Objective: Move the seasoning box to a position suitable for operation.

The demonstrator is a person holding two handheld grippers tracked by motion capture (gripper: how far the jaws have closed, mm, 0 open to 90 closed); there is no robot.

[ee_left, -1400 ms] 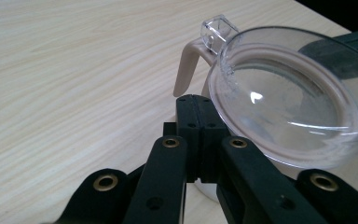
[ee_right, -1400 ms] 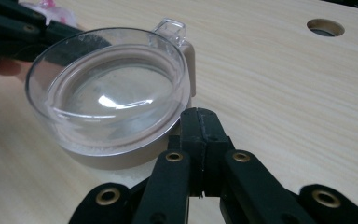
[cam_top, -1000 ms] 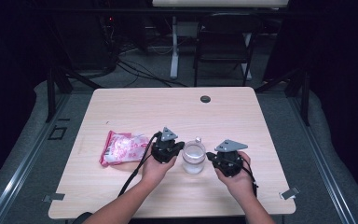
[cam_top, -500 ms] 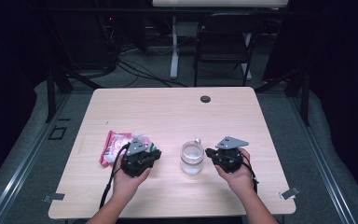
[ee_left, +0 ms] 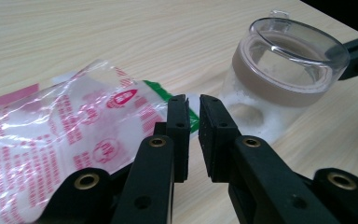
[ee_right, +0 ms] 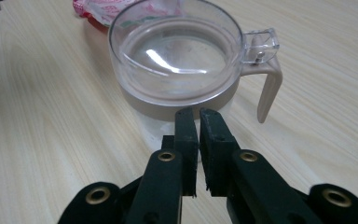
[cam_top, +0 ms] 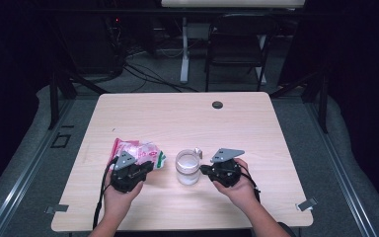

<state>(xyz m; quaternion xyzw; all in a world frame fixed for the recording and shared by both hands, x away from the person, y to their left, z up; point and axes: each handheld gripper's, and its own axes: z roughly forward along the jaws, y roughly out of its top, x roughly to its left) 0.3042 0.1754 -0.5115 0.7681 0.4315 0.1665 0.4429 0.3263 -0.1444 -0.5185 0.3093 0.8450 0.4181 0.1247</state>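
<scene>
Still early by the look of it: lidded clear jar (cam_top: pixel 188 167) upright near the table's (cam_top: pixel 276 148) front edge, lid on, white powder at the bottom; pink-and-white plastic bag (cam_top: pixel 137 152) flat just left of it, seemingly unopened. Left gripper (ee_left: pixel 193 116) aimed at the bag's green corner, jaws a narrow slit apart, just opening, nothing between them. Right gripper (ee_right: pixel 196 126) close behind the jar's lid band, handle off to its side, jaws likewise barely parted and just opening, empty. Left to do, probably: grasping bag and jar. Farther off, a small dark disc (cam_top: pixel 217 104) near the far edge, a chair (cam_top: pixel 237 44) beyond; nothing blocking.
</scene>
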